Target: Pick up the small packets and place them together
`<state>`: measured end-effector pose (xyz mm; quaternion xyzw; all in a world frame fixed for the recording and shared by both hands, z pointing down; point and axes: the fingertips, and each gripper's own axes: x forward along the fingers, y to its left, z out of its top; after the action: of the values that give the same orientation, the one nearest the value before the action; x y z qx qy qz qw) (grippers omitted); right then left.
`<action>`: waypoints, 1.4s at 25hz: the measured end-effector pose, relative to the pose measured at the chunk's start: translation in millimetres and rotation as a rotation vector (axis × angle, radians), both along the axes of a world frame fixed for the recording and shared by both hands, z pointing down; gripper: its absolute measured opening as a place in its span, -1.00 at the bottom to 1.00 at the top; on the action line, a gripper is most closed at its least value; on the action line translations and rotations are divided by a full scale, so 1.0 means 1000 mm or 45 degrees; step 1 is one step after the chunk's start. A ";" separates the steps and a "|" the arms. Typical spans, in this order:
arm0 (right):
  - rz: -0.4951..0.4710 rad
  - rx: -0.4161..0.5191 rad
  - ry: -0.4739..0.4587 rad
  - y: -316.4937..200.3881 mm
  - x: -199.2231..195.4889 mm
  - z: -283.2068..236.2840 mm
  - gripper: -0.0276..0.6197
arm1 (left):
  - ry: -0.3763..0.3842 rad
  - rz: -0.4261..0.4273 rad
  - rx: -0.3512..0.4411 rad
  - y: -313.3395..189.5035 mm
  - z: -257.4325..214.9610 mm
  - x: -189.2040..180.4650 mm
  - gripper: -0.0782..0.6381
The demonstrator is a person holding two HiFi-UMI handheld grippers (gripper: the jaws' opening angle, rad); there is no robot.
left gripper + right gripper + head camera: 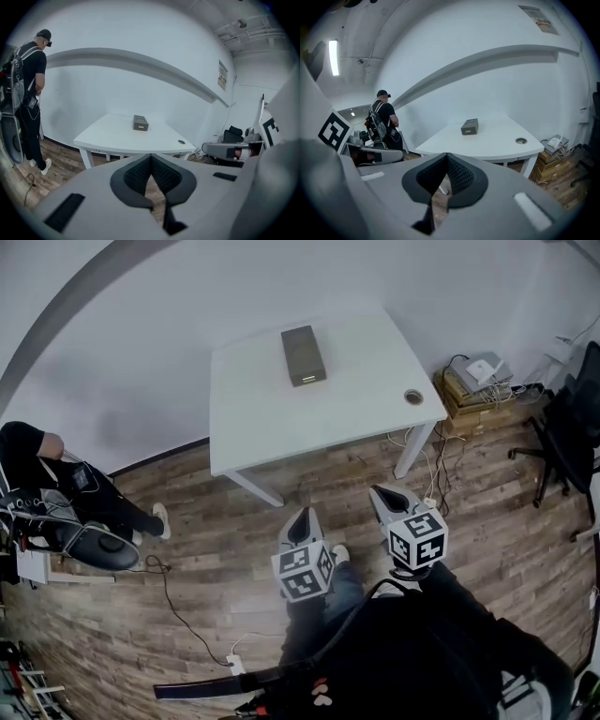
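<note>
**Approach to the table, both grippers clenched on nothing**

No loose packet can be made out in any view. The only thing on the table top is a dark grey box (303, 354). It is oblong, matte and square-edged, with a small pale patch on its near end face. It lies in the upper middle of the head view, toward the far edge of the white table (356, 395). Whether it holds the packets cannot be told.

The table top is smooth and flat, with a round cable grommet (413, 397) near its right corner and slanted white legs beneath. Below it runs a wood-plank floor (216, 549), brown and streaked.

The left gripper (302, 515) and the right gripper (379, 491) stand side by side in the lower middle of the head view. They are over the floor, well apart from the table and pointing toward it. In each gripper view the dark ribbed pads meet at their tips with nothing between them, so both are shut and empty. The shells are smooth grey plastic, and each carries a cube with black-and-white markers.

The step in hand is judged to be the approach, with no pick yet begun. The next move calls for coming up to the table edge, releasing the jaws and finding the packets, probably at or in the box.

At the left edge is a second person (56, 484) in dark clothes. At the right are stacked cardboard boxes (473, 395) and a black office chair (572, 427).
</note>
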<state>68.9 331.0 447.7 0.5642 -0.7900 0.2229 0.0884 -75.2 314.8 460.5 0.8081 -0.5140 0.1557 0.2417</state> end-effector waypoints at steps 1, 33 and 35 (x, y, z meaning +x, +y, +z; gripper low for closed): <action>0.003 -0.003 0.004 -0.015 -0.001 0.001 -0.93 | -0.014 0.001 -0.013 -0.015 0.003 -0.002 -0.79; 0.012 -0.046 0.035 -0.336 0.073 0.012 -0.93 | -0.060 -0.006 -0.139 -0.322 0.042 0.063 -0.79; -0.017 -0.050 0.036 -0.355 0.082 0.011 -0.93 | -0.071 -0.018 -0.139 -0.340 0.040 0.075 -0.79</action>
<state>150.9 -24.0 458.4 0.5600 -0.7881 0.2298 0.1120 -0.2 -24.9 500.5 0.7856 -0.5168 0.2042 0.2722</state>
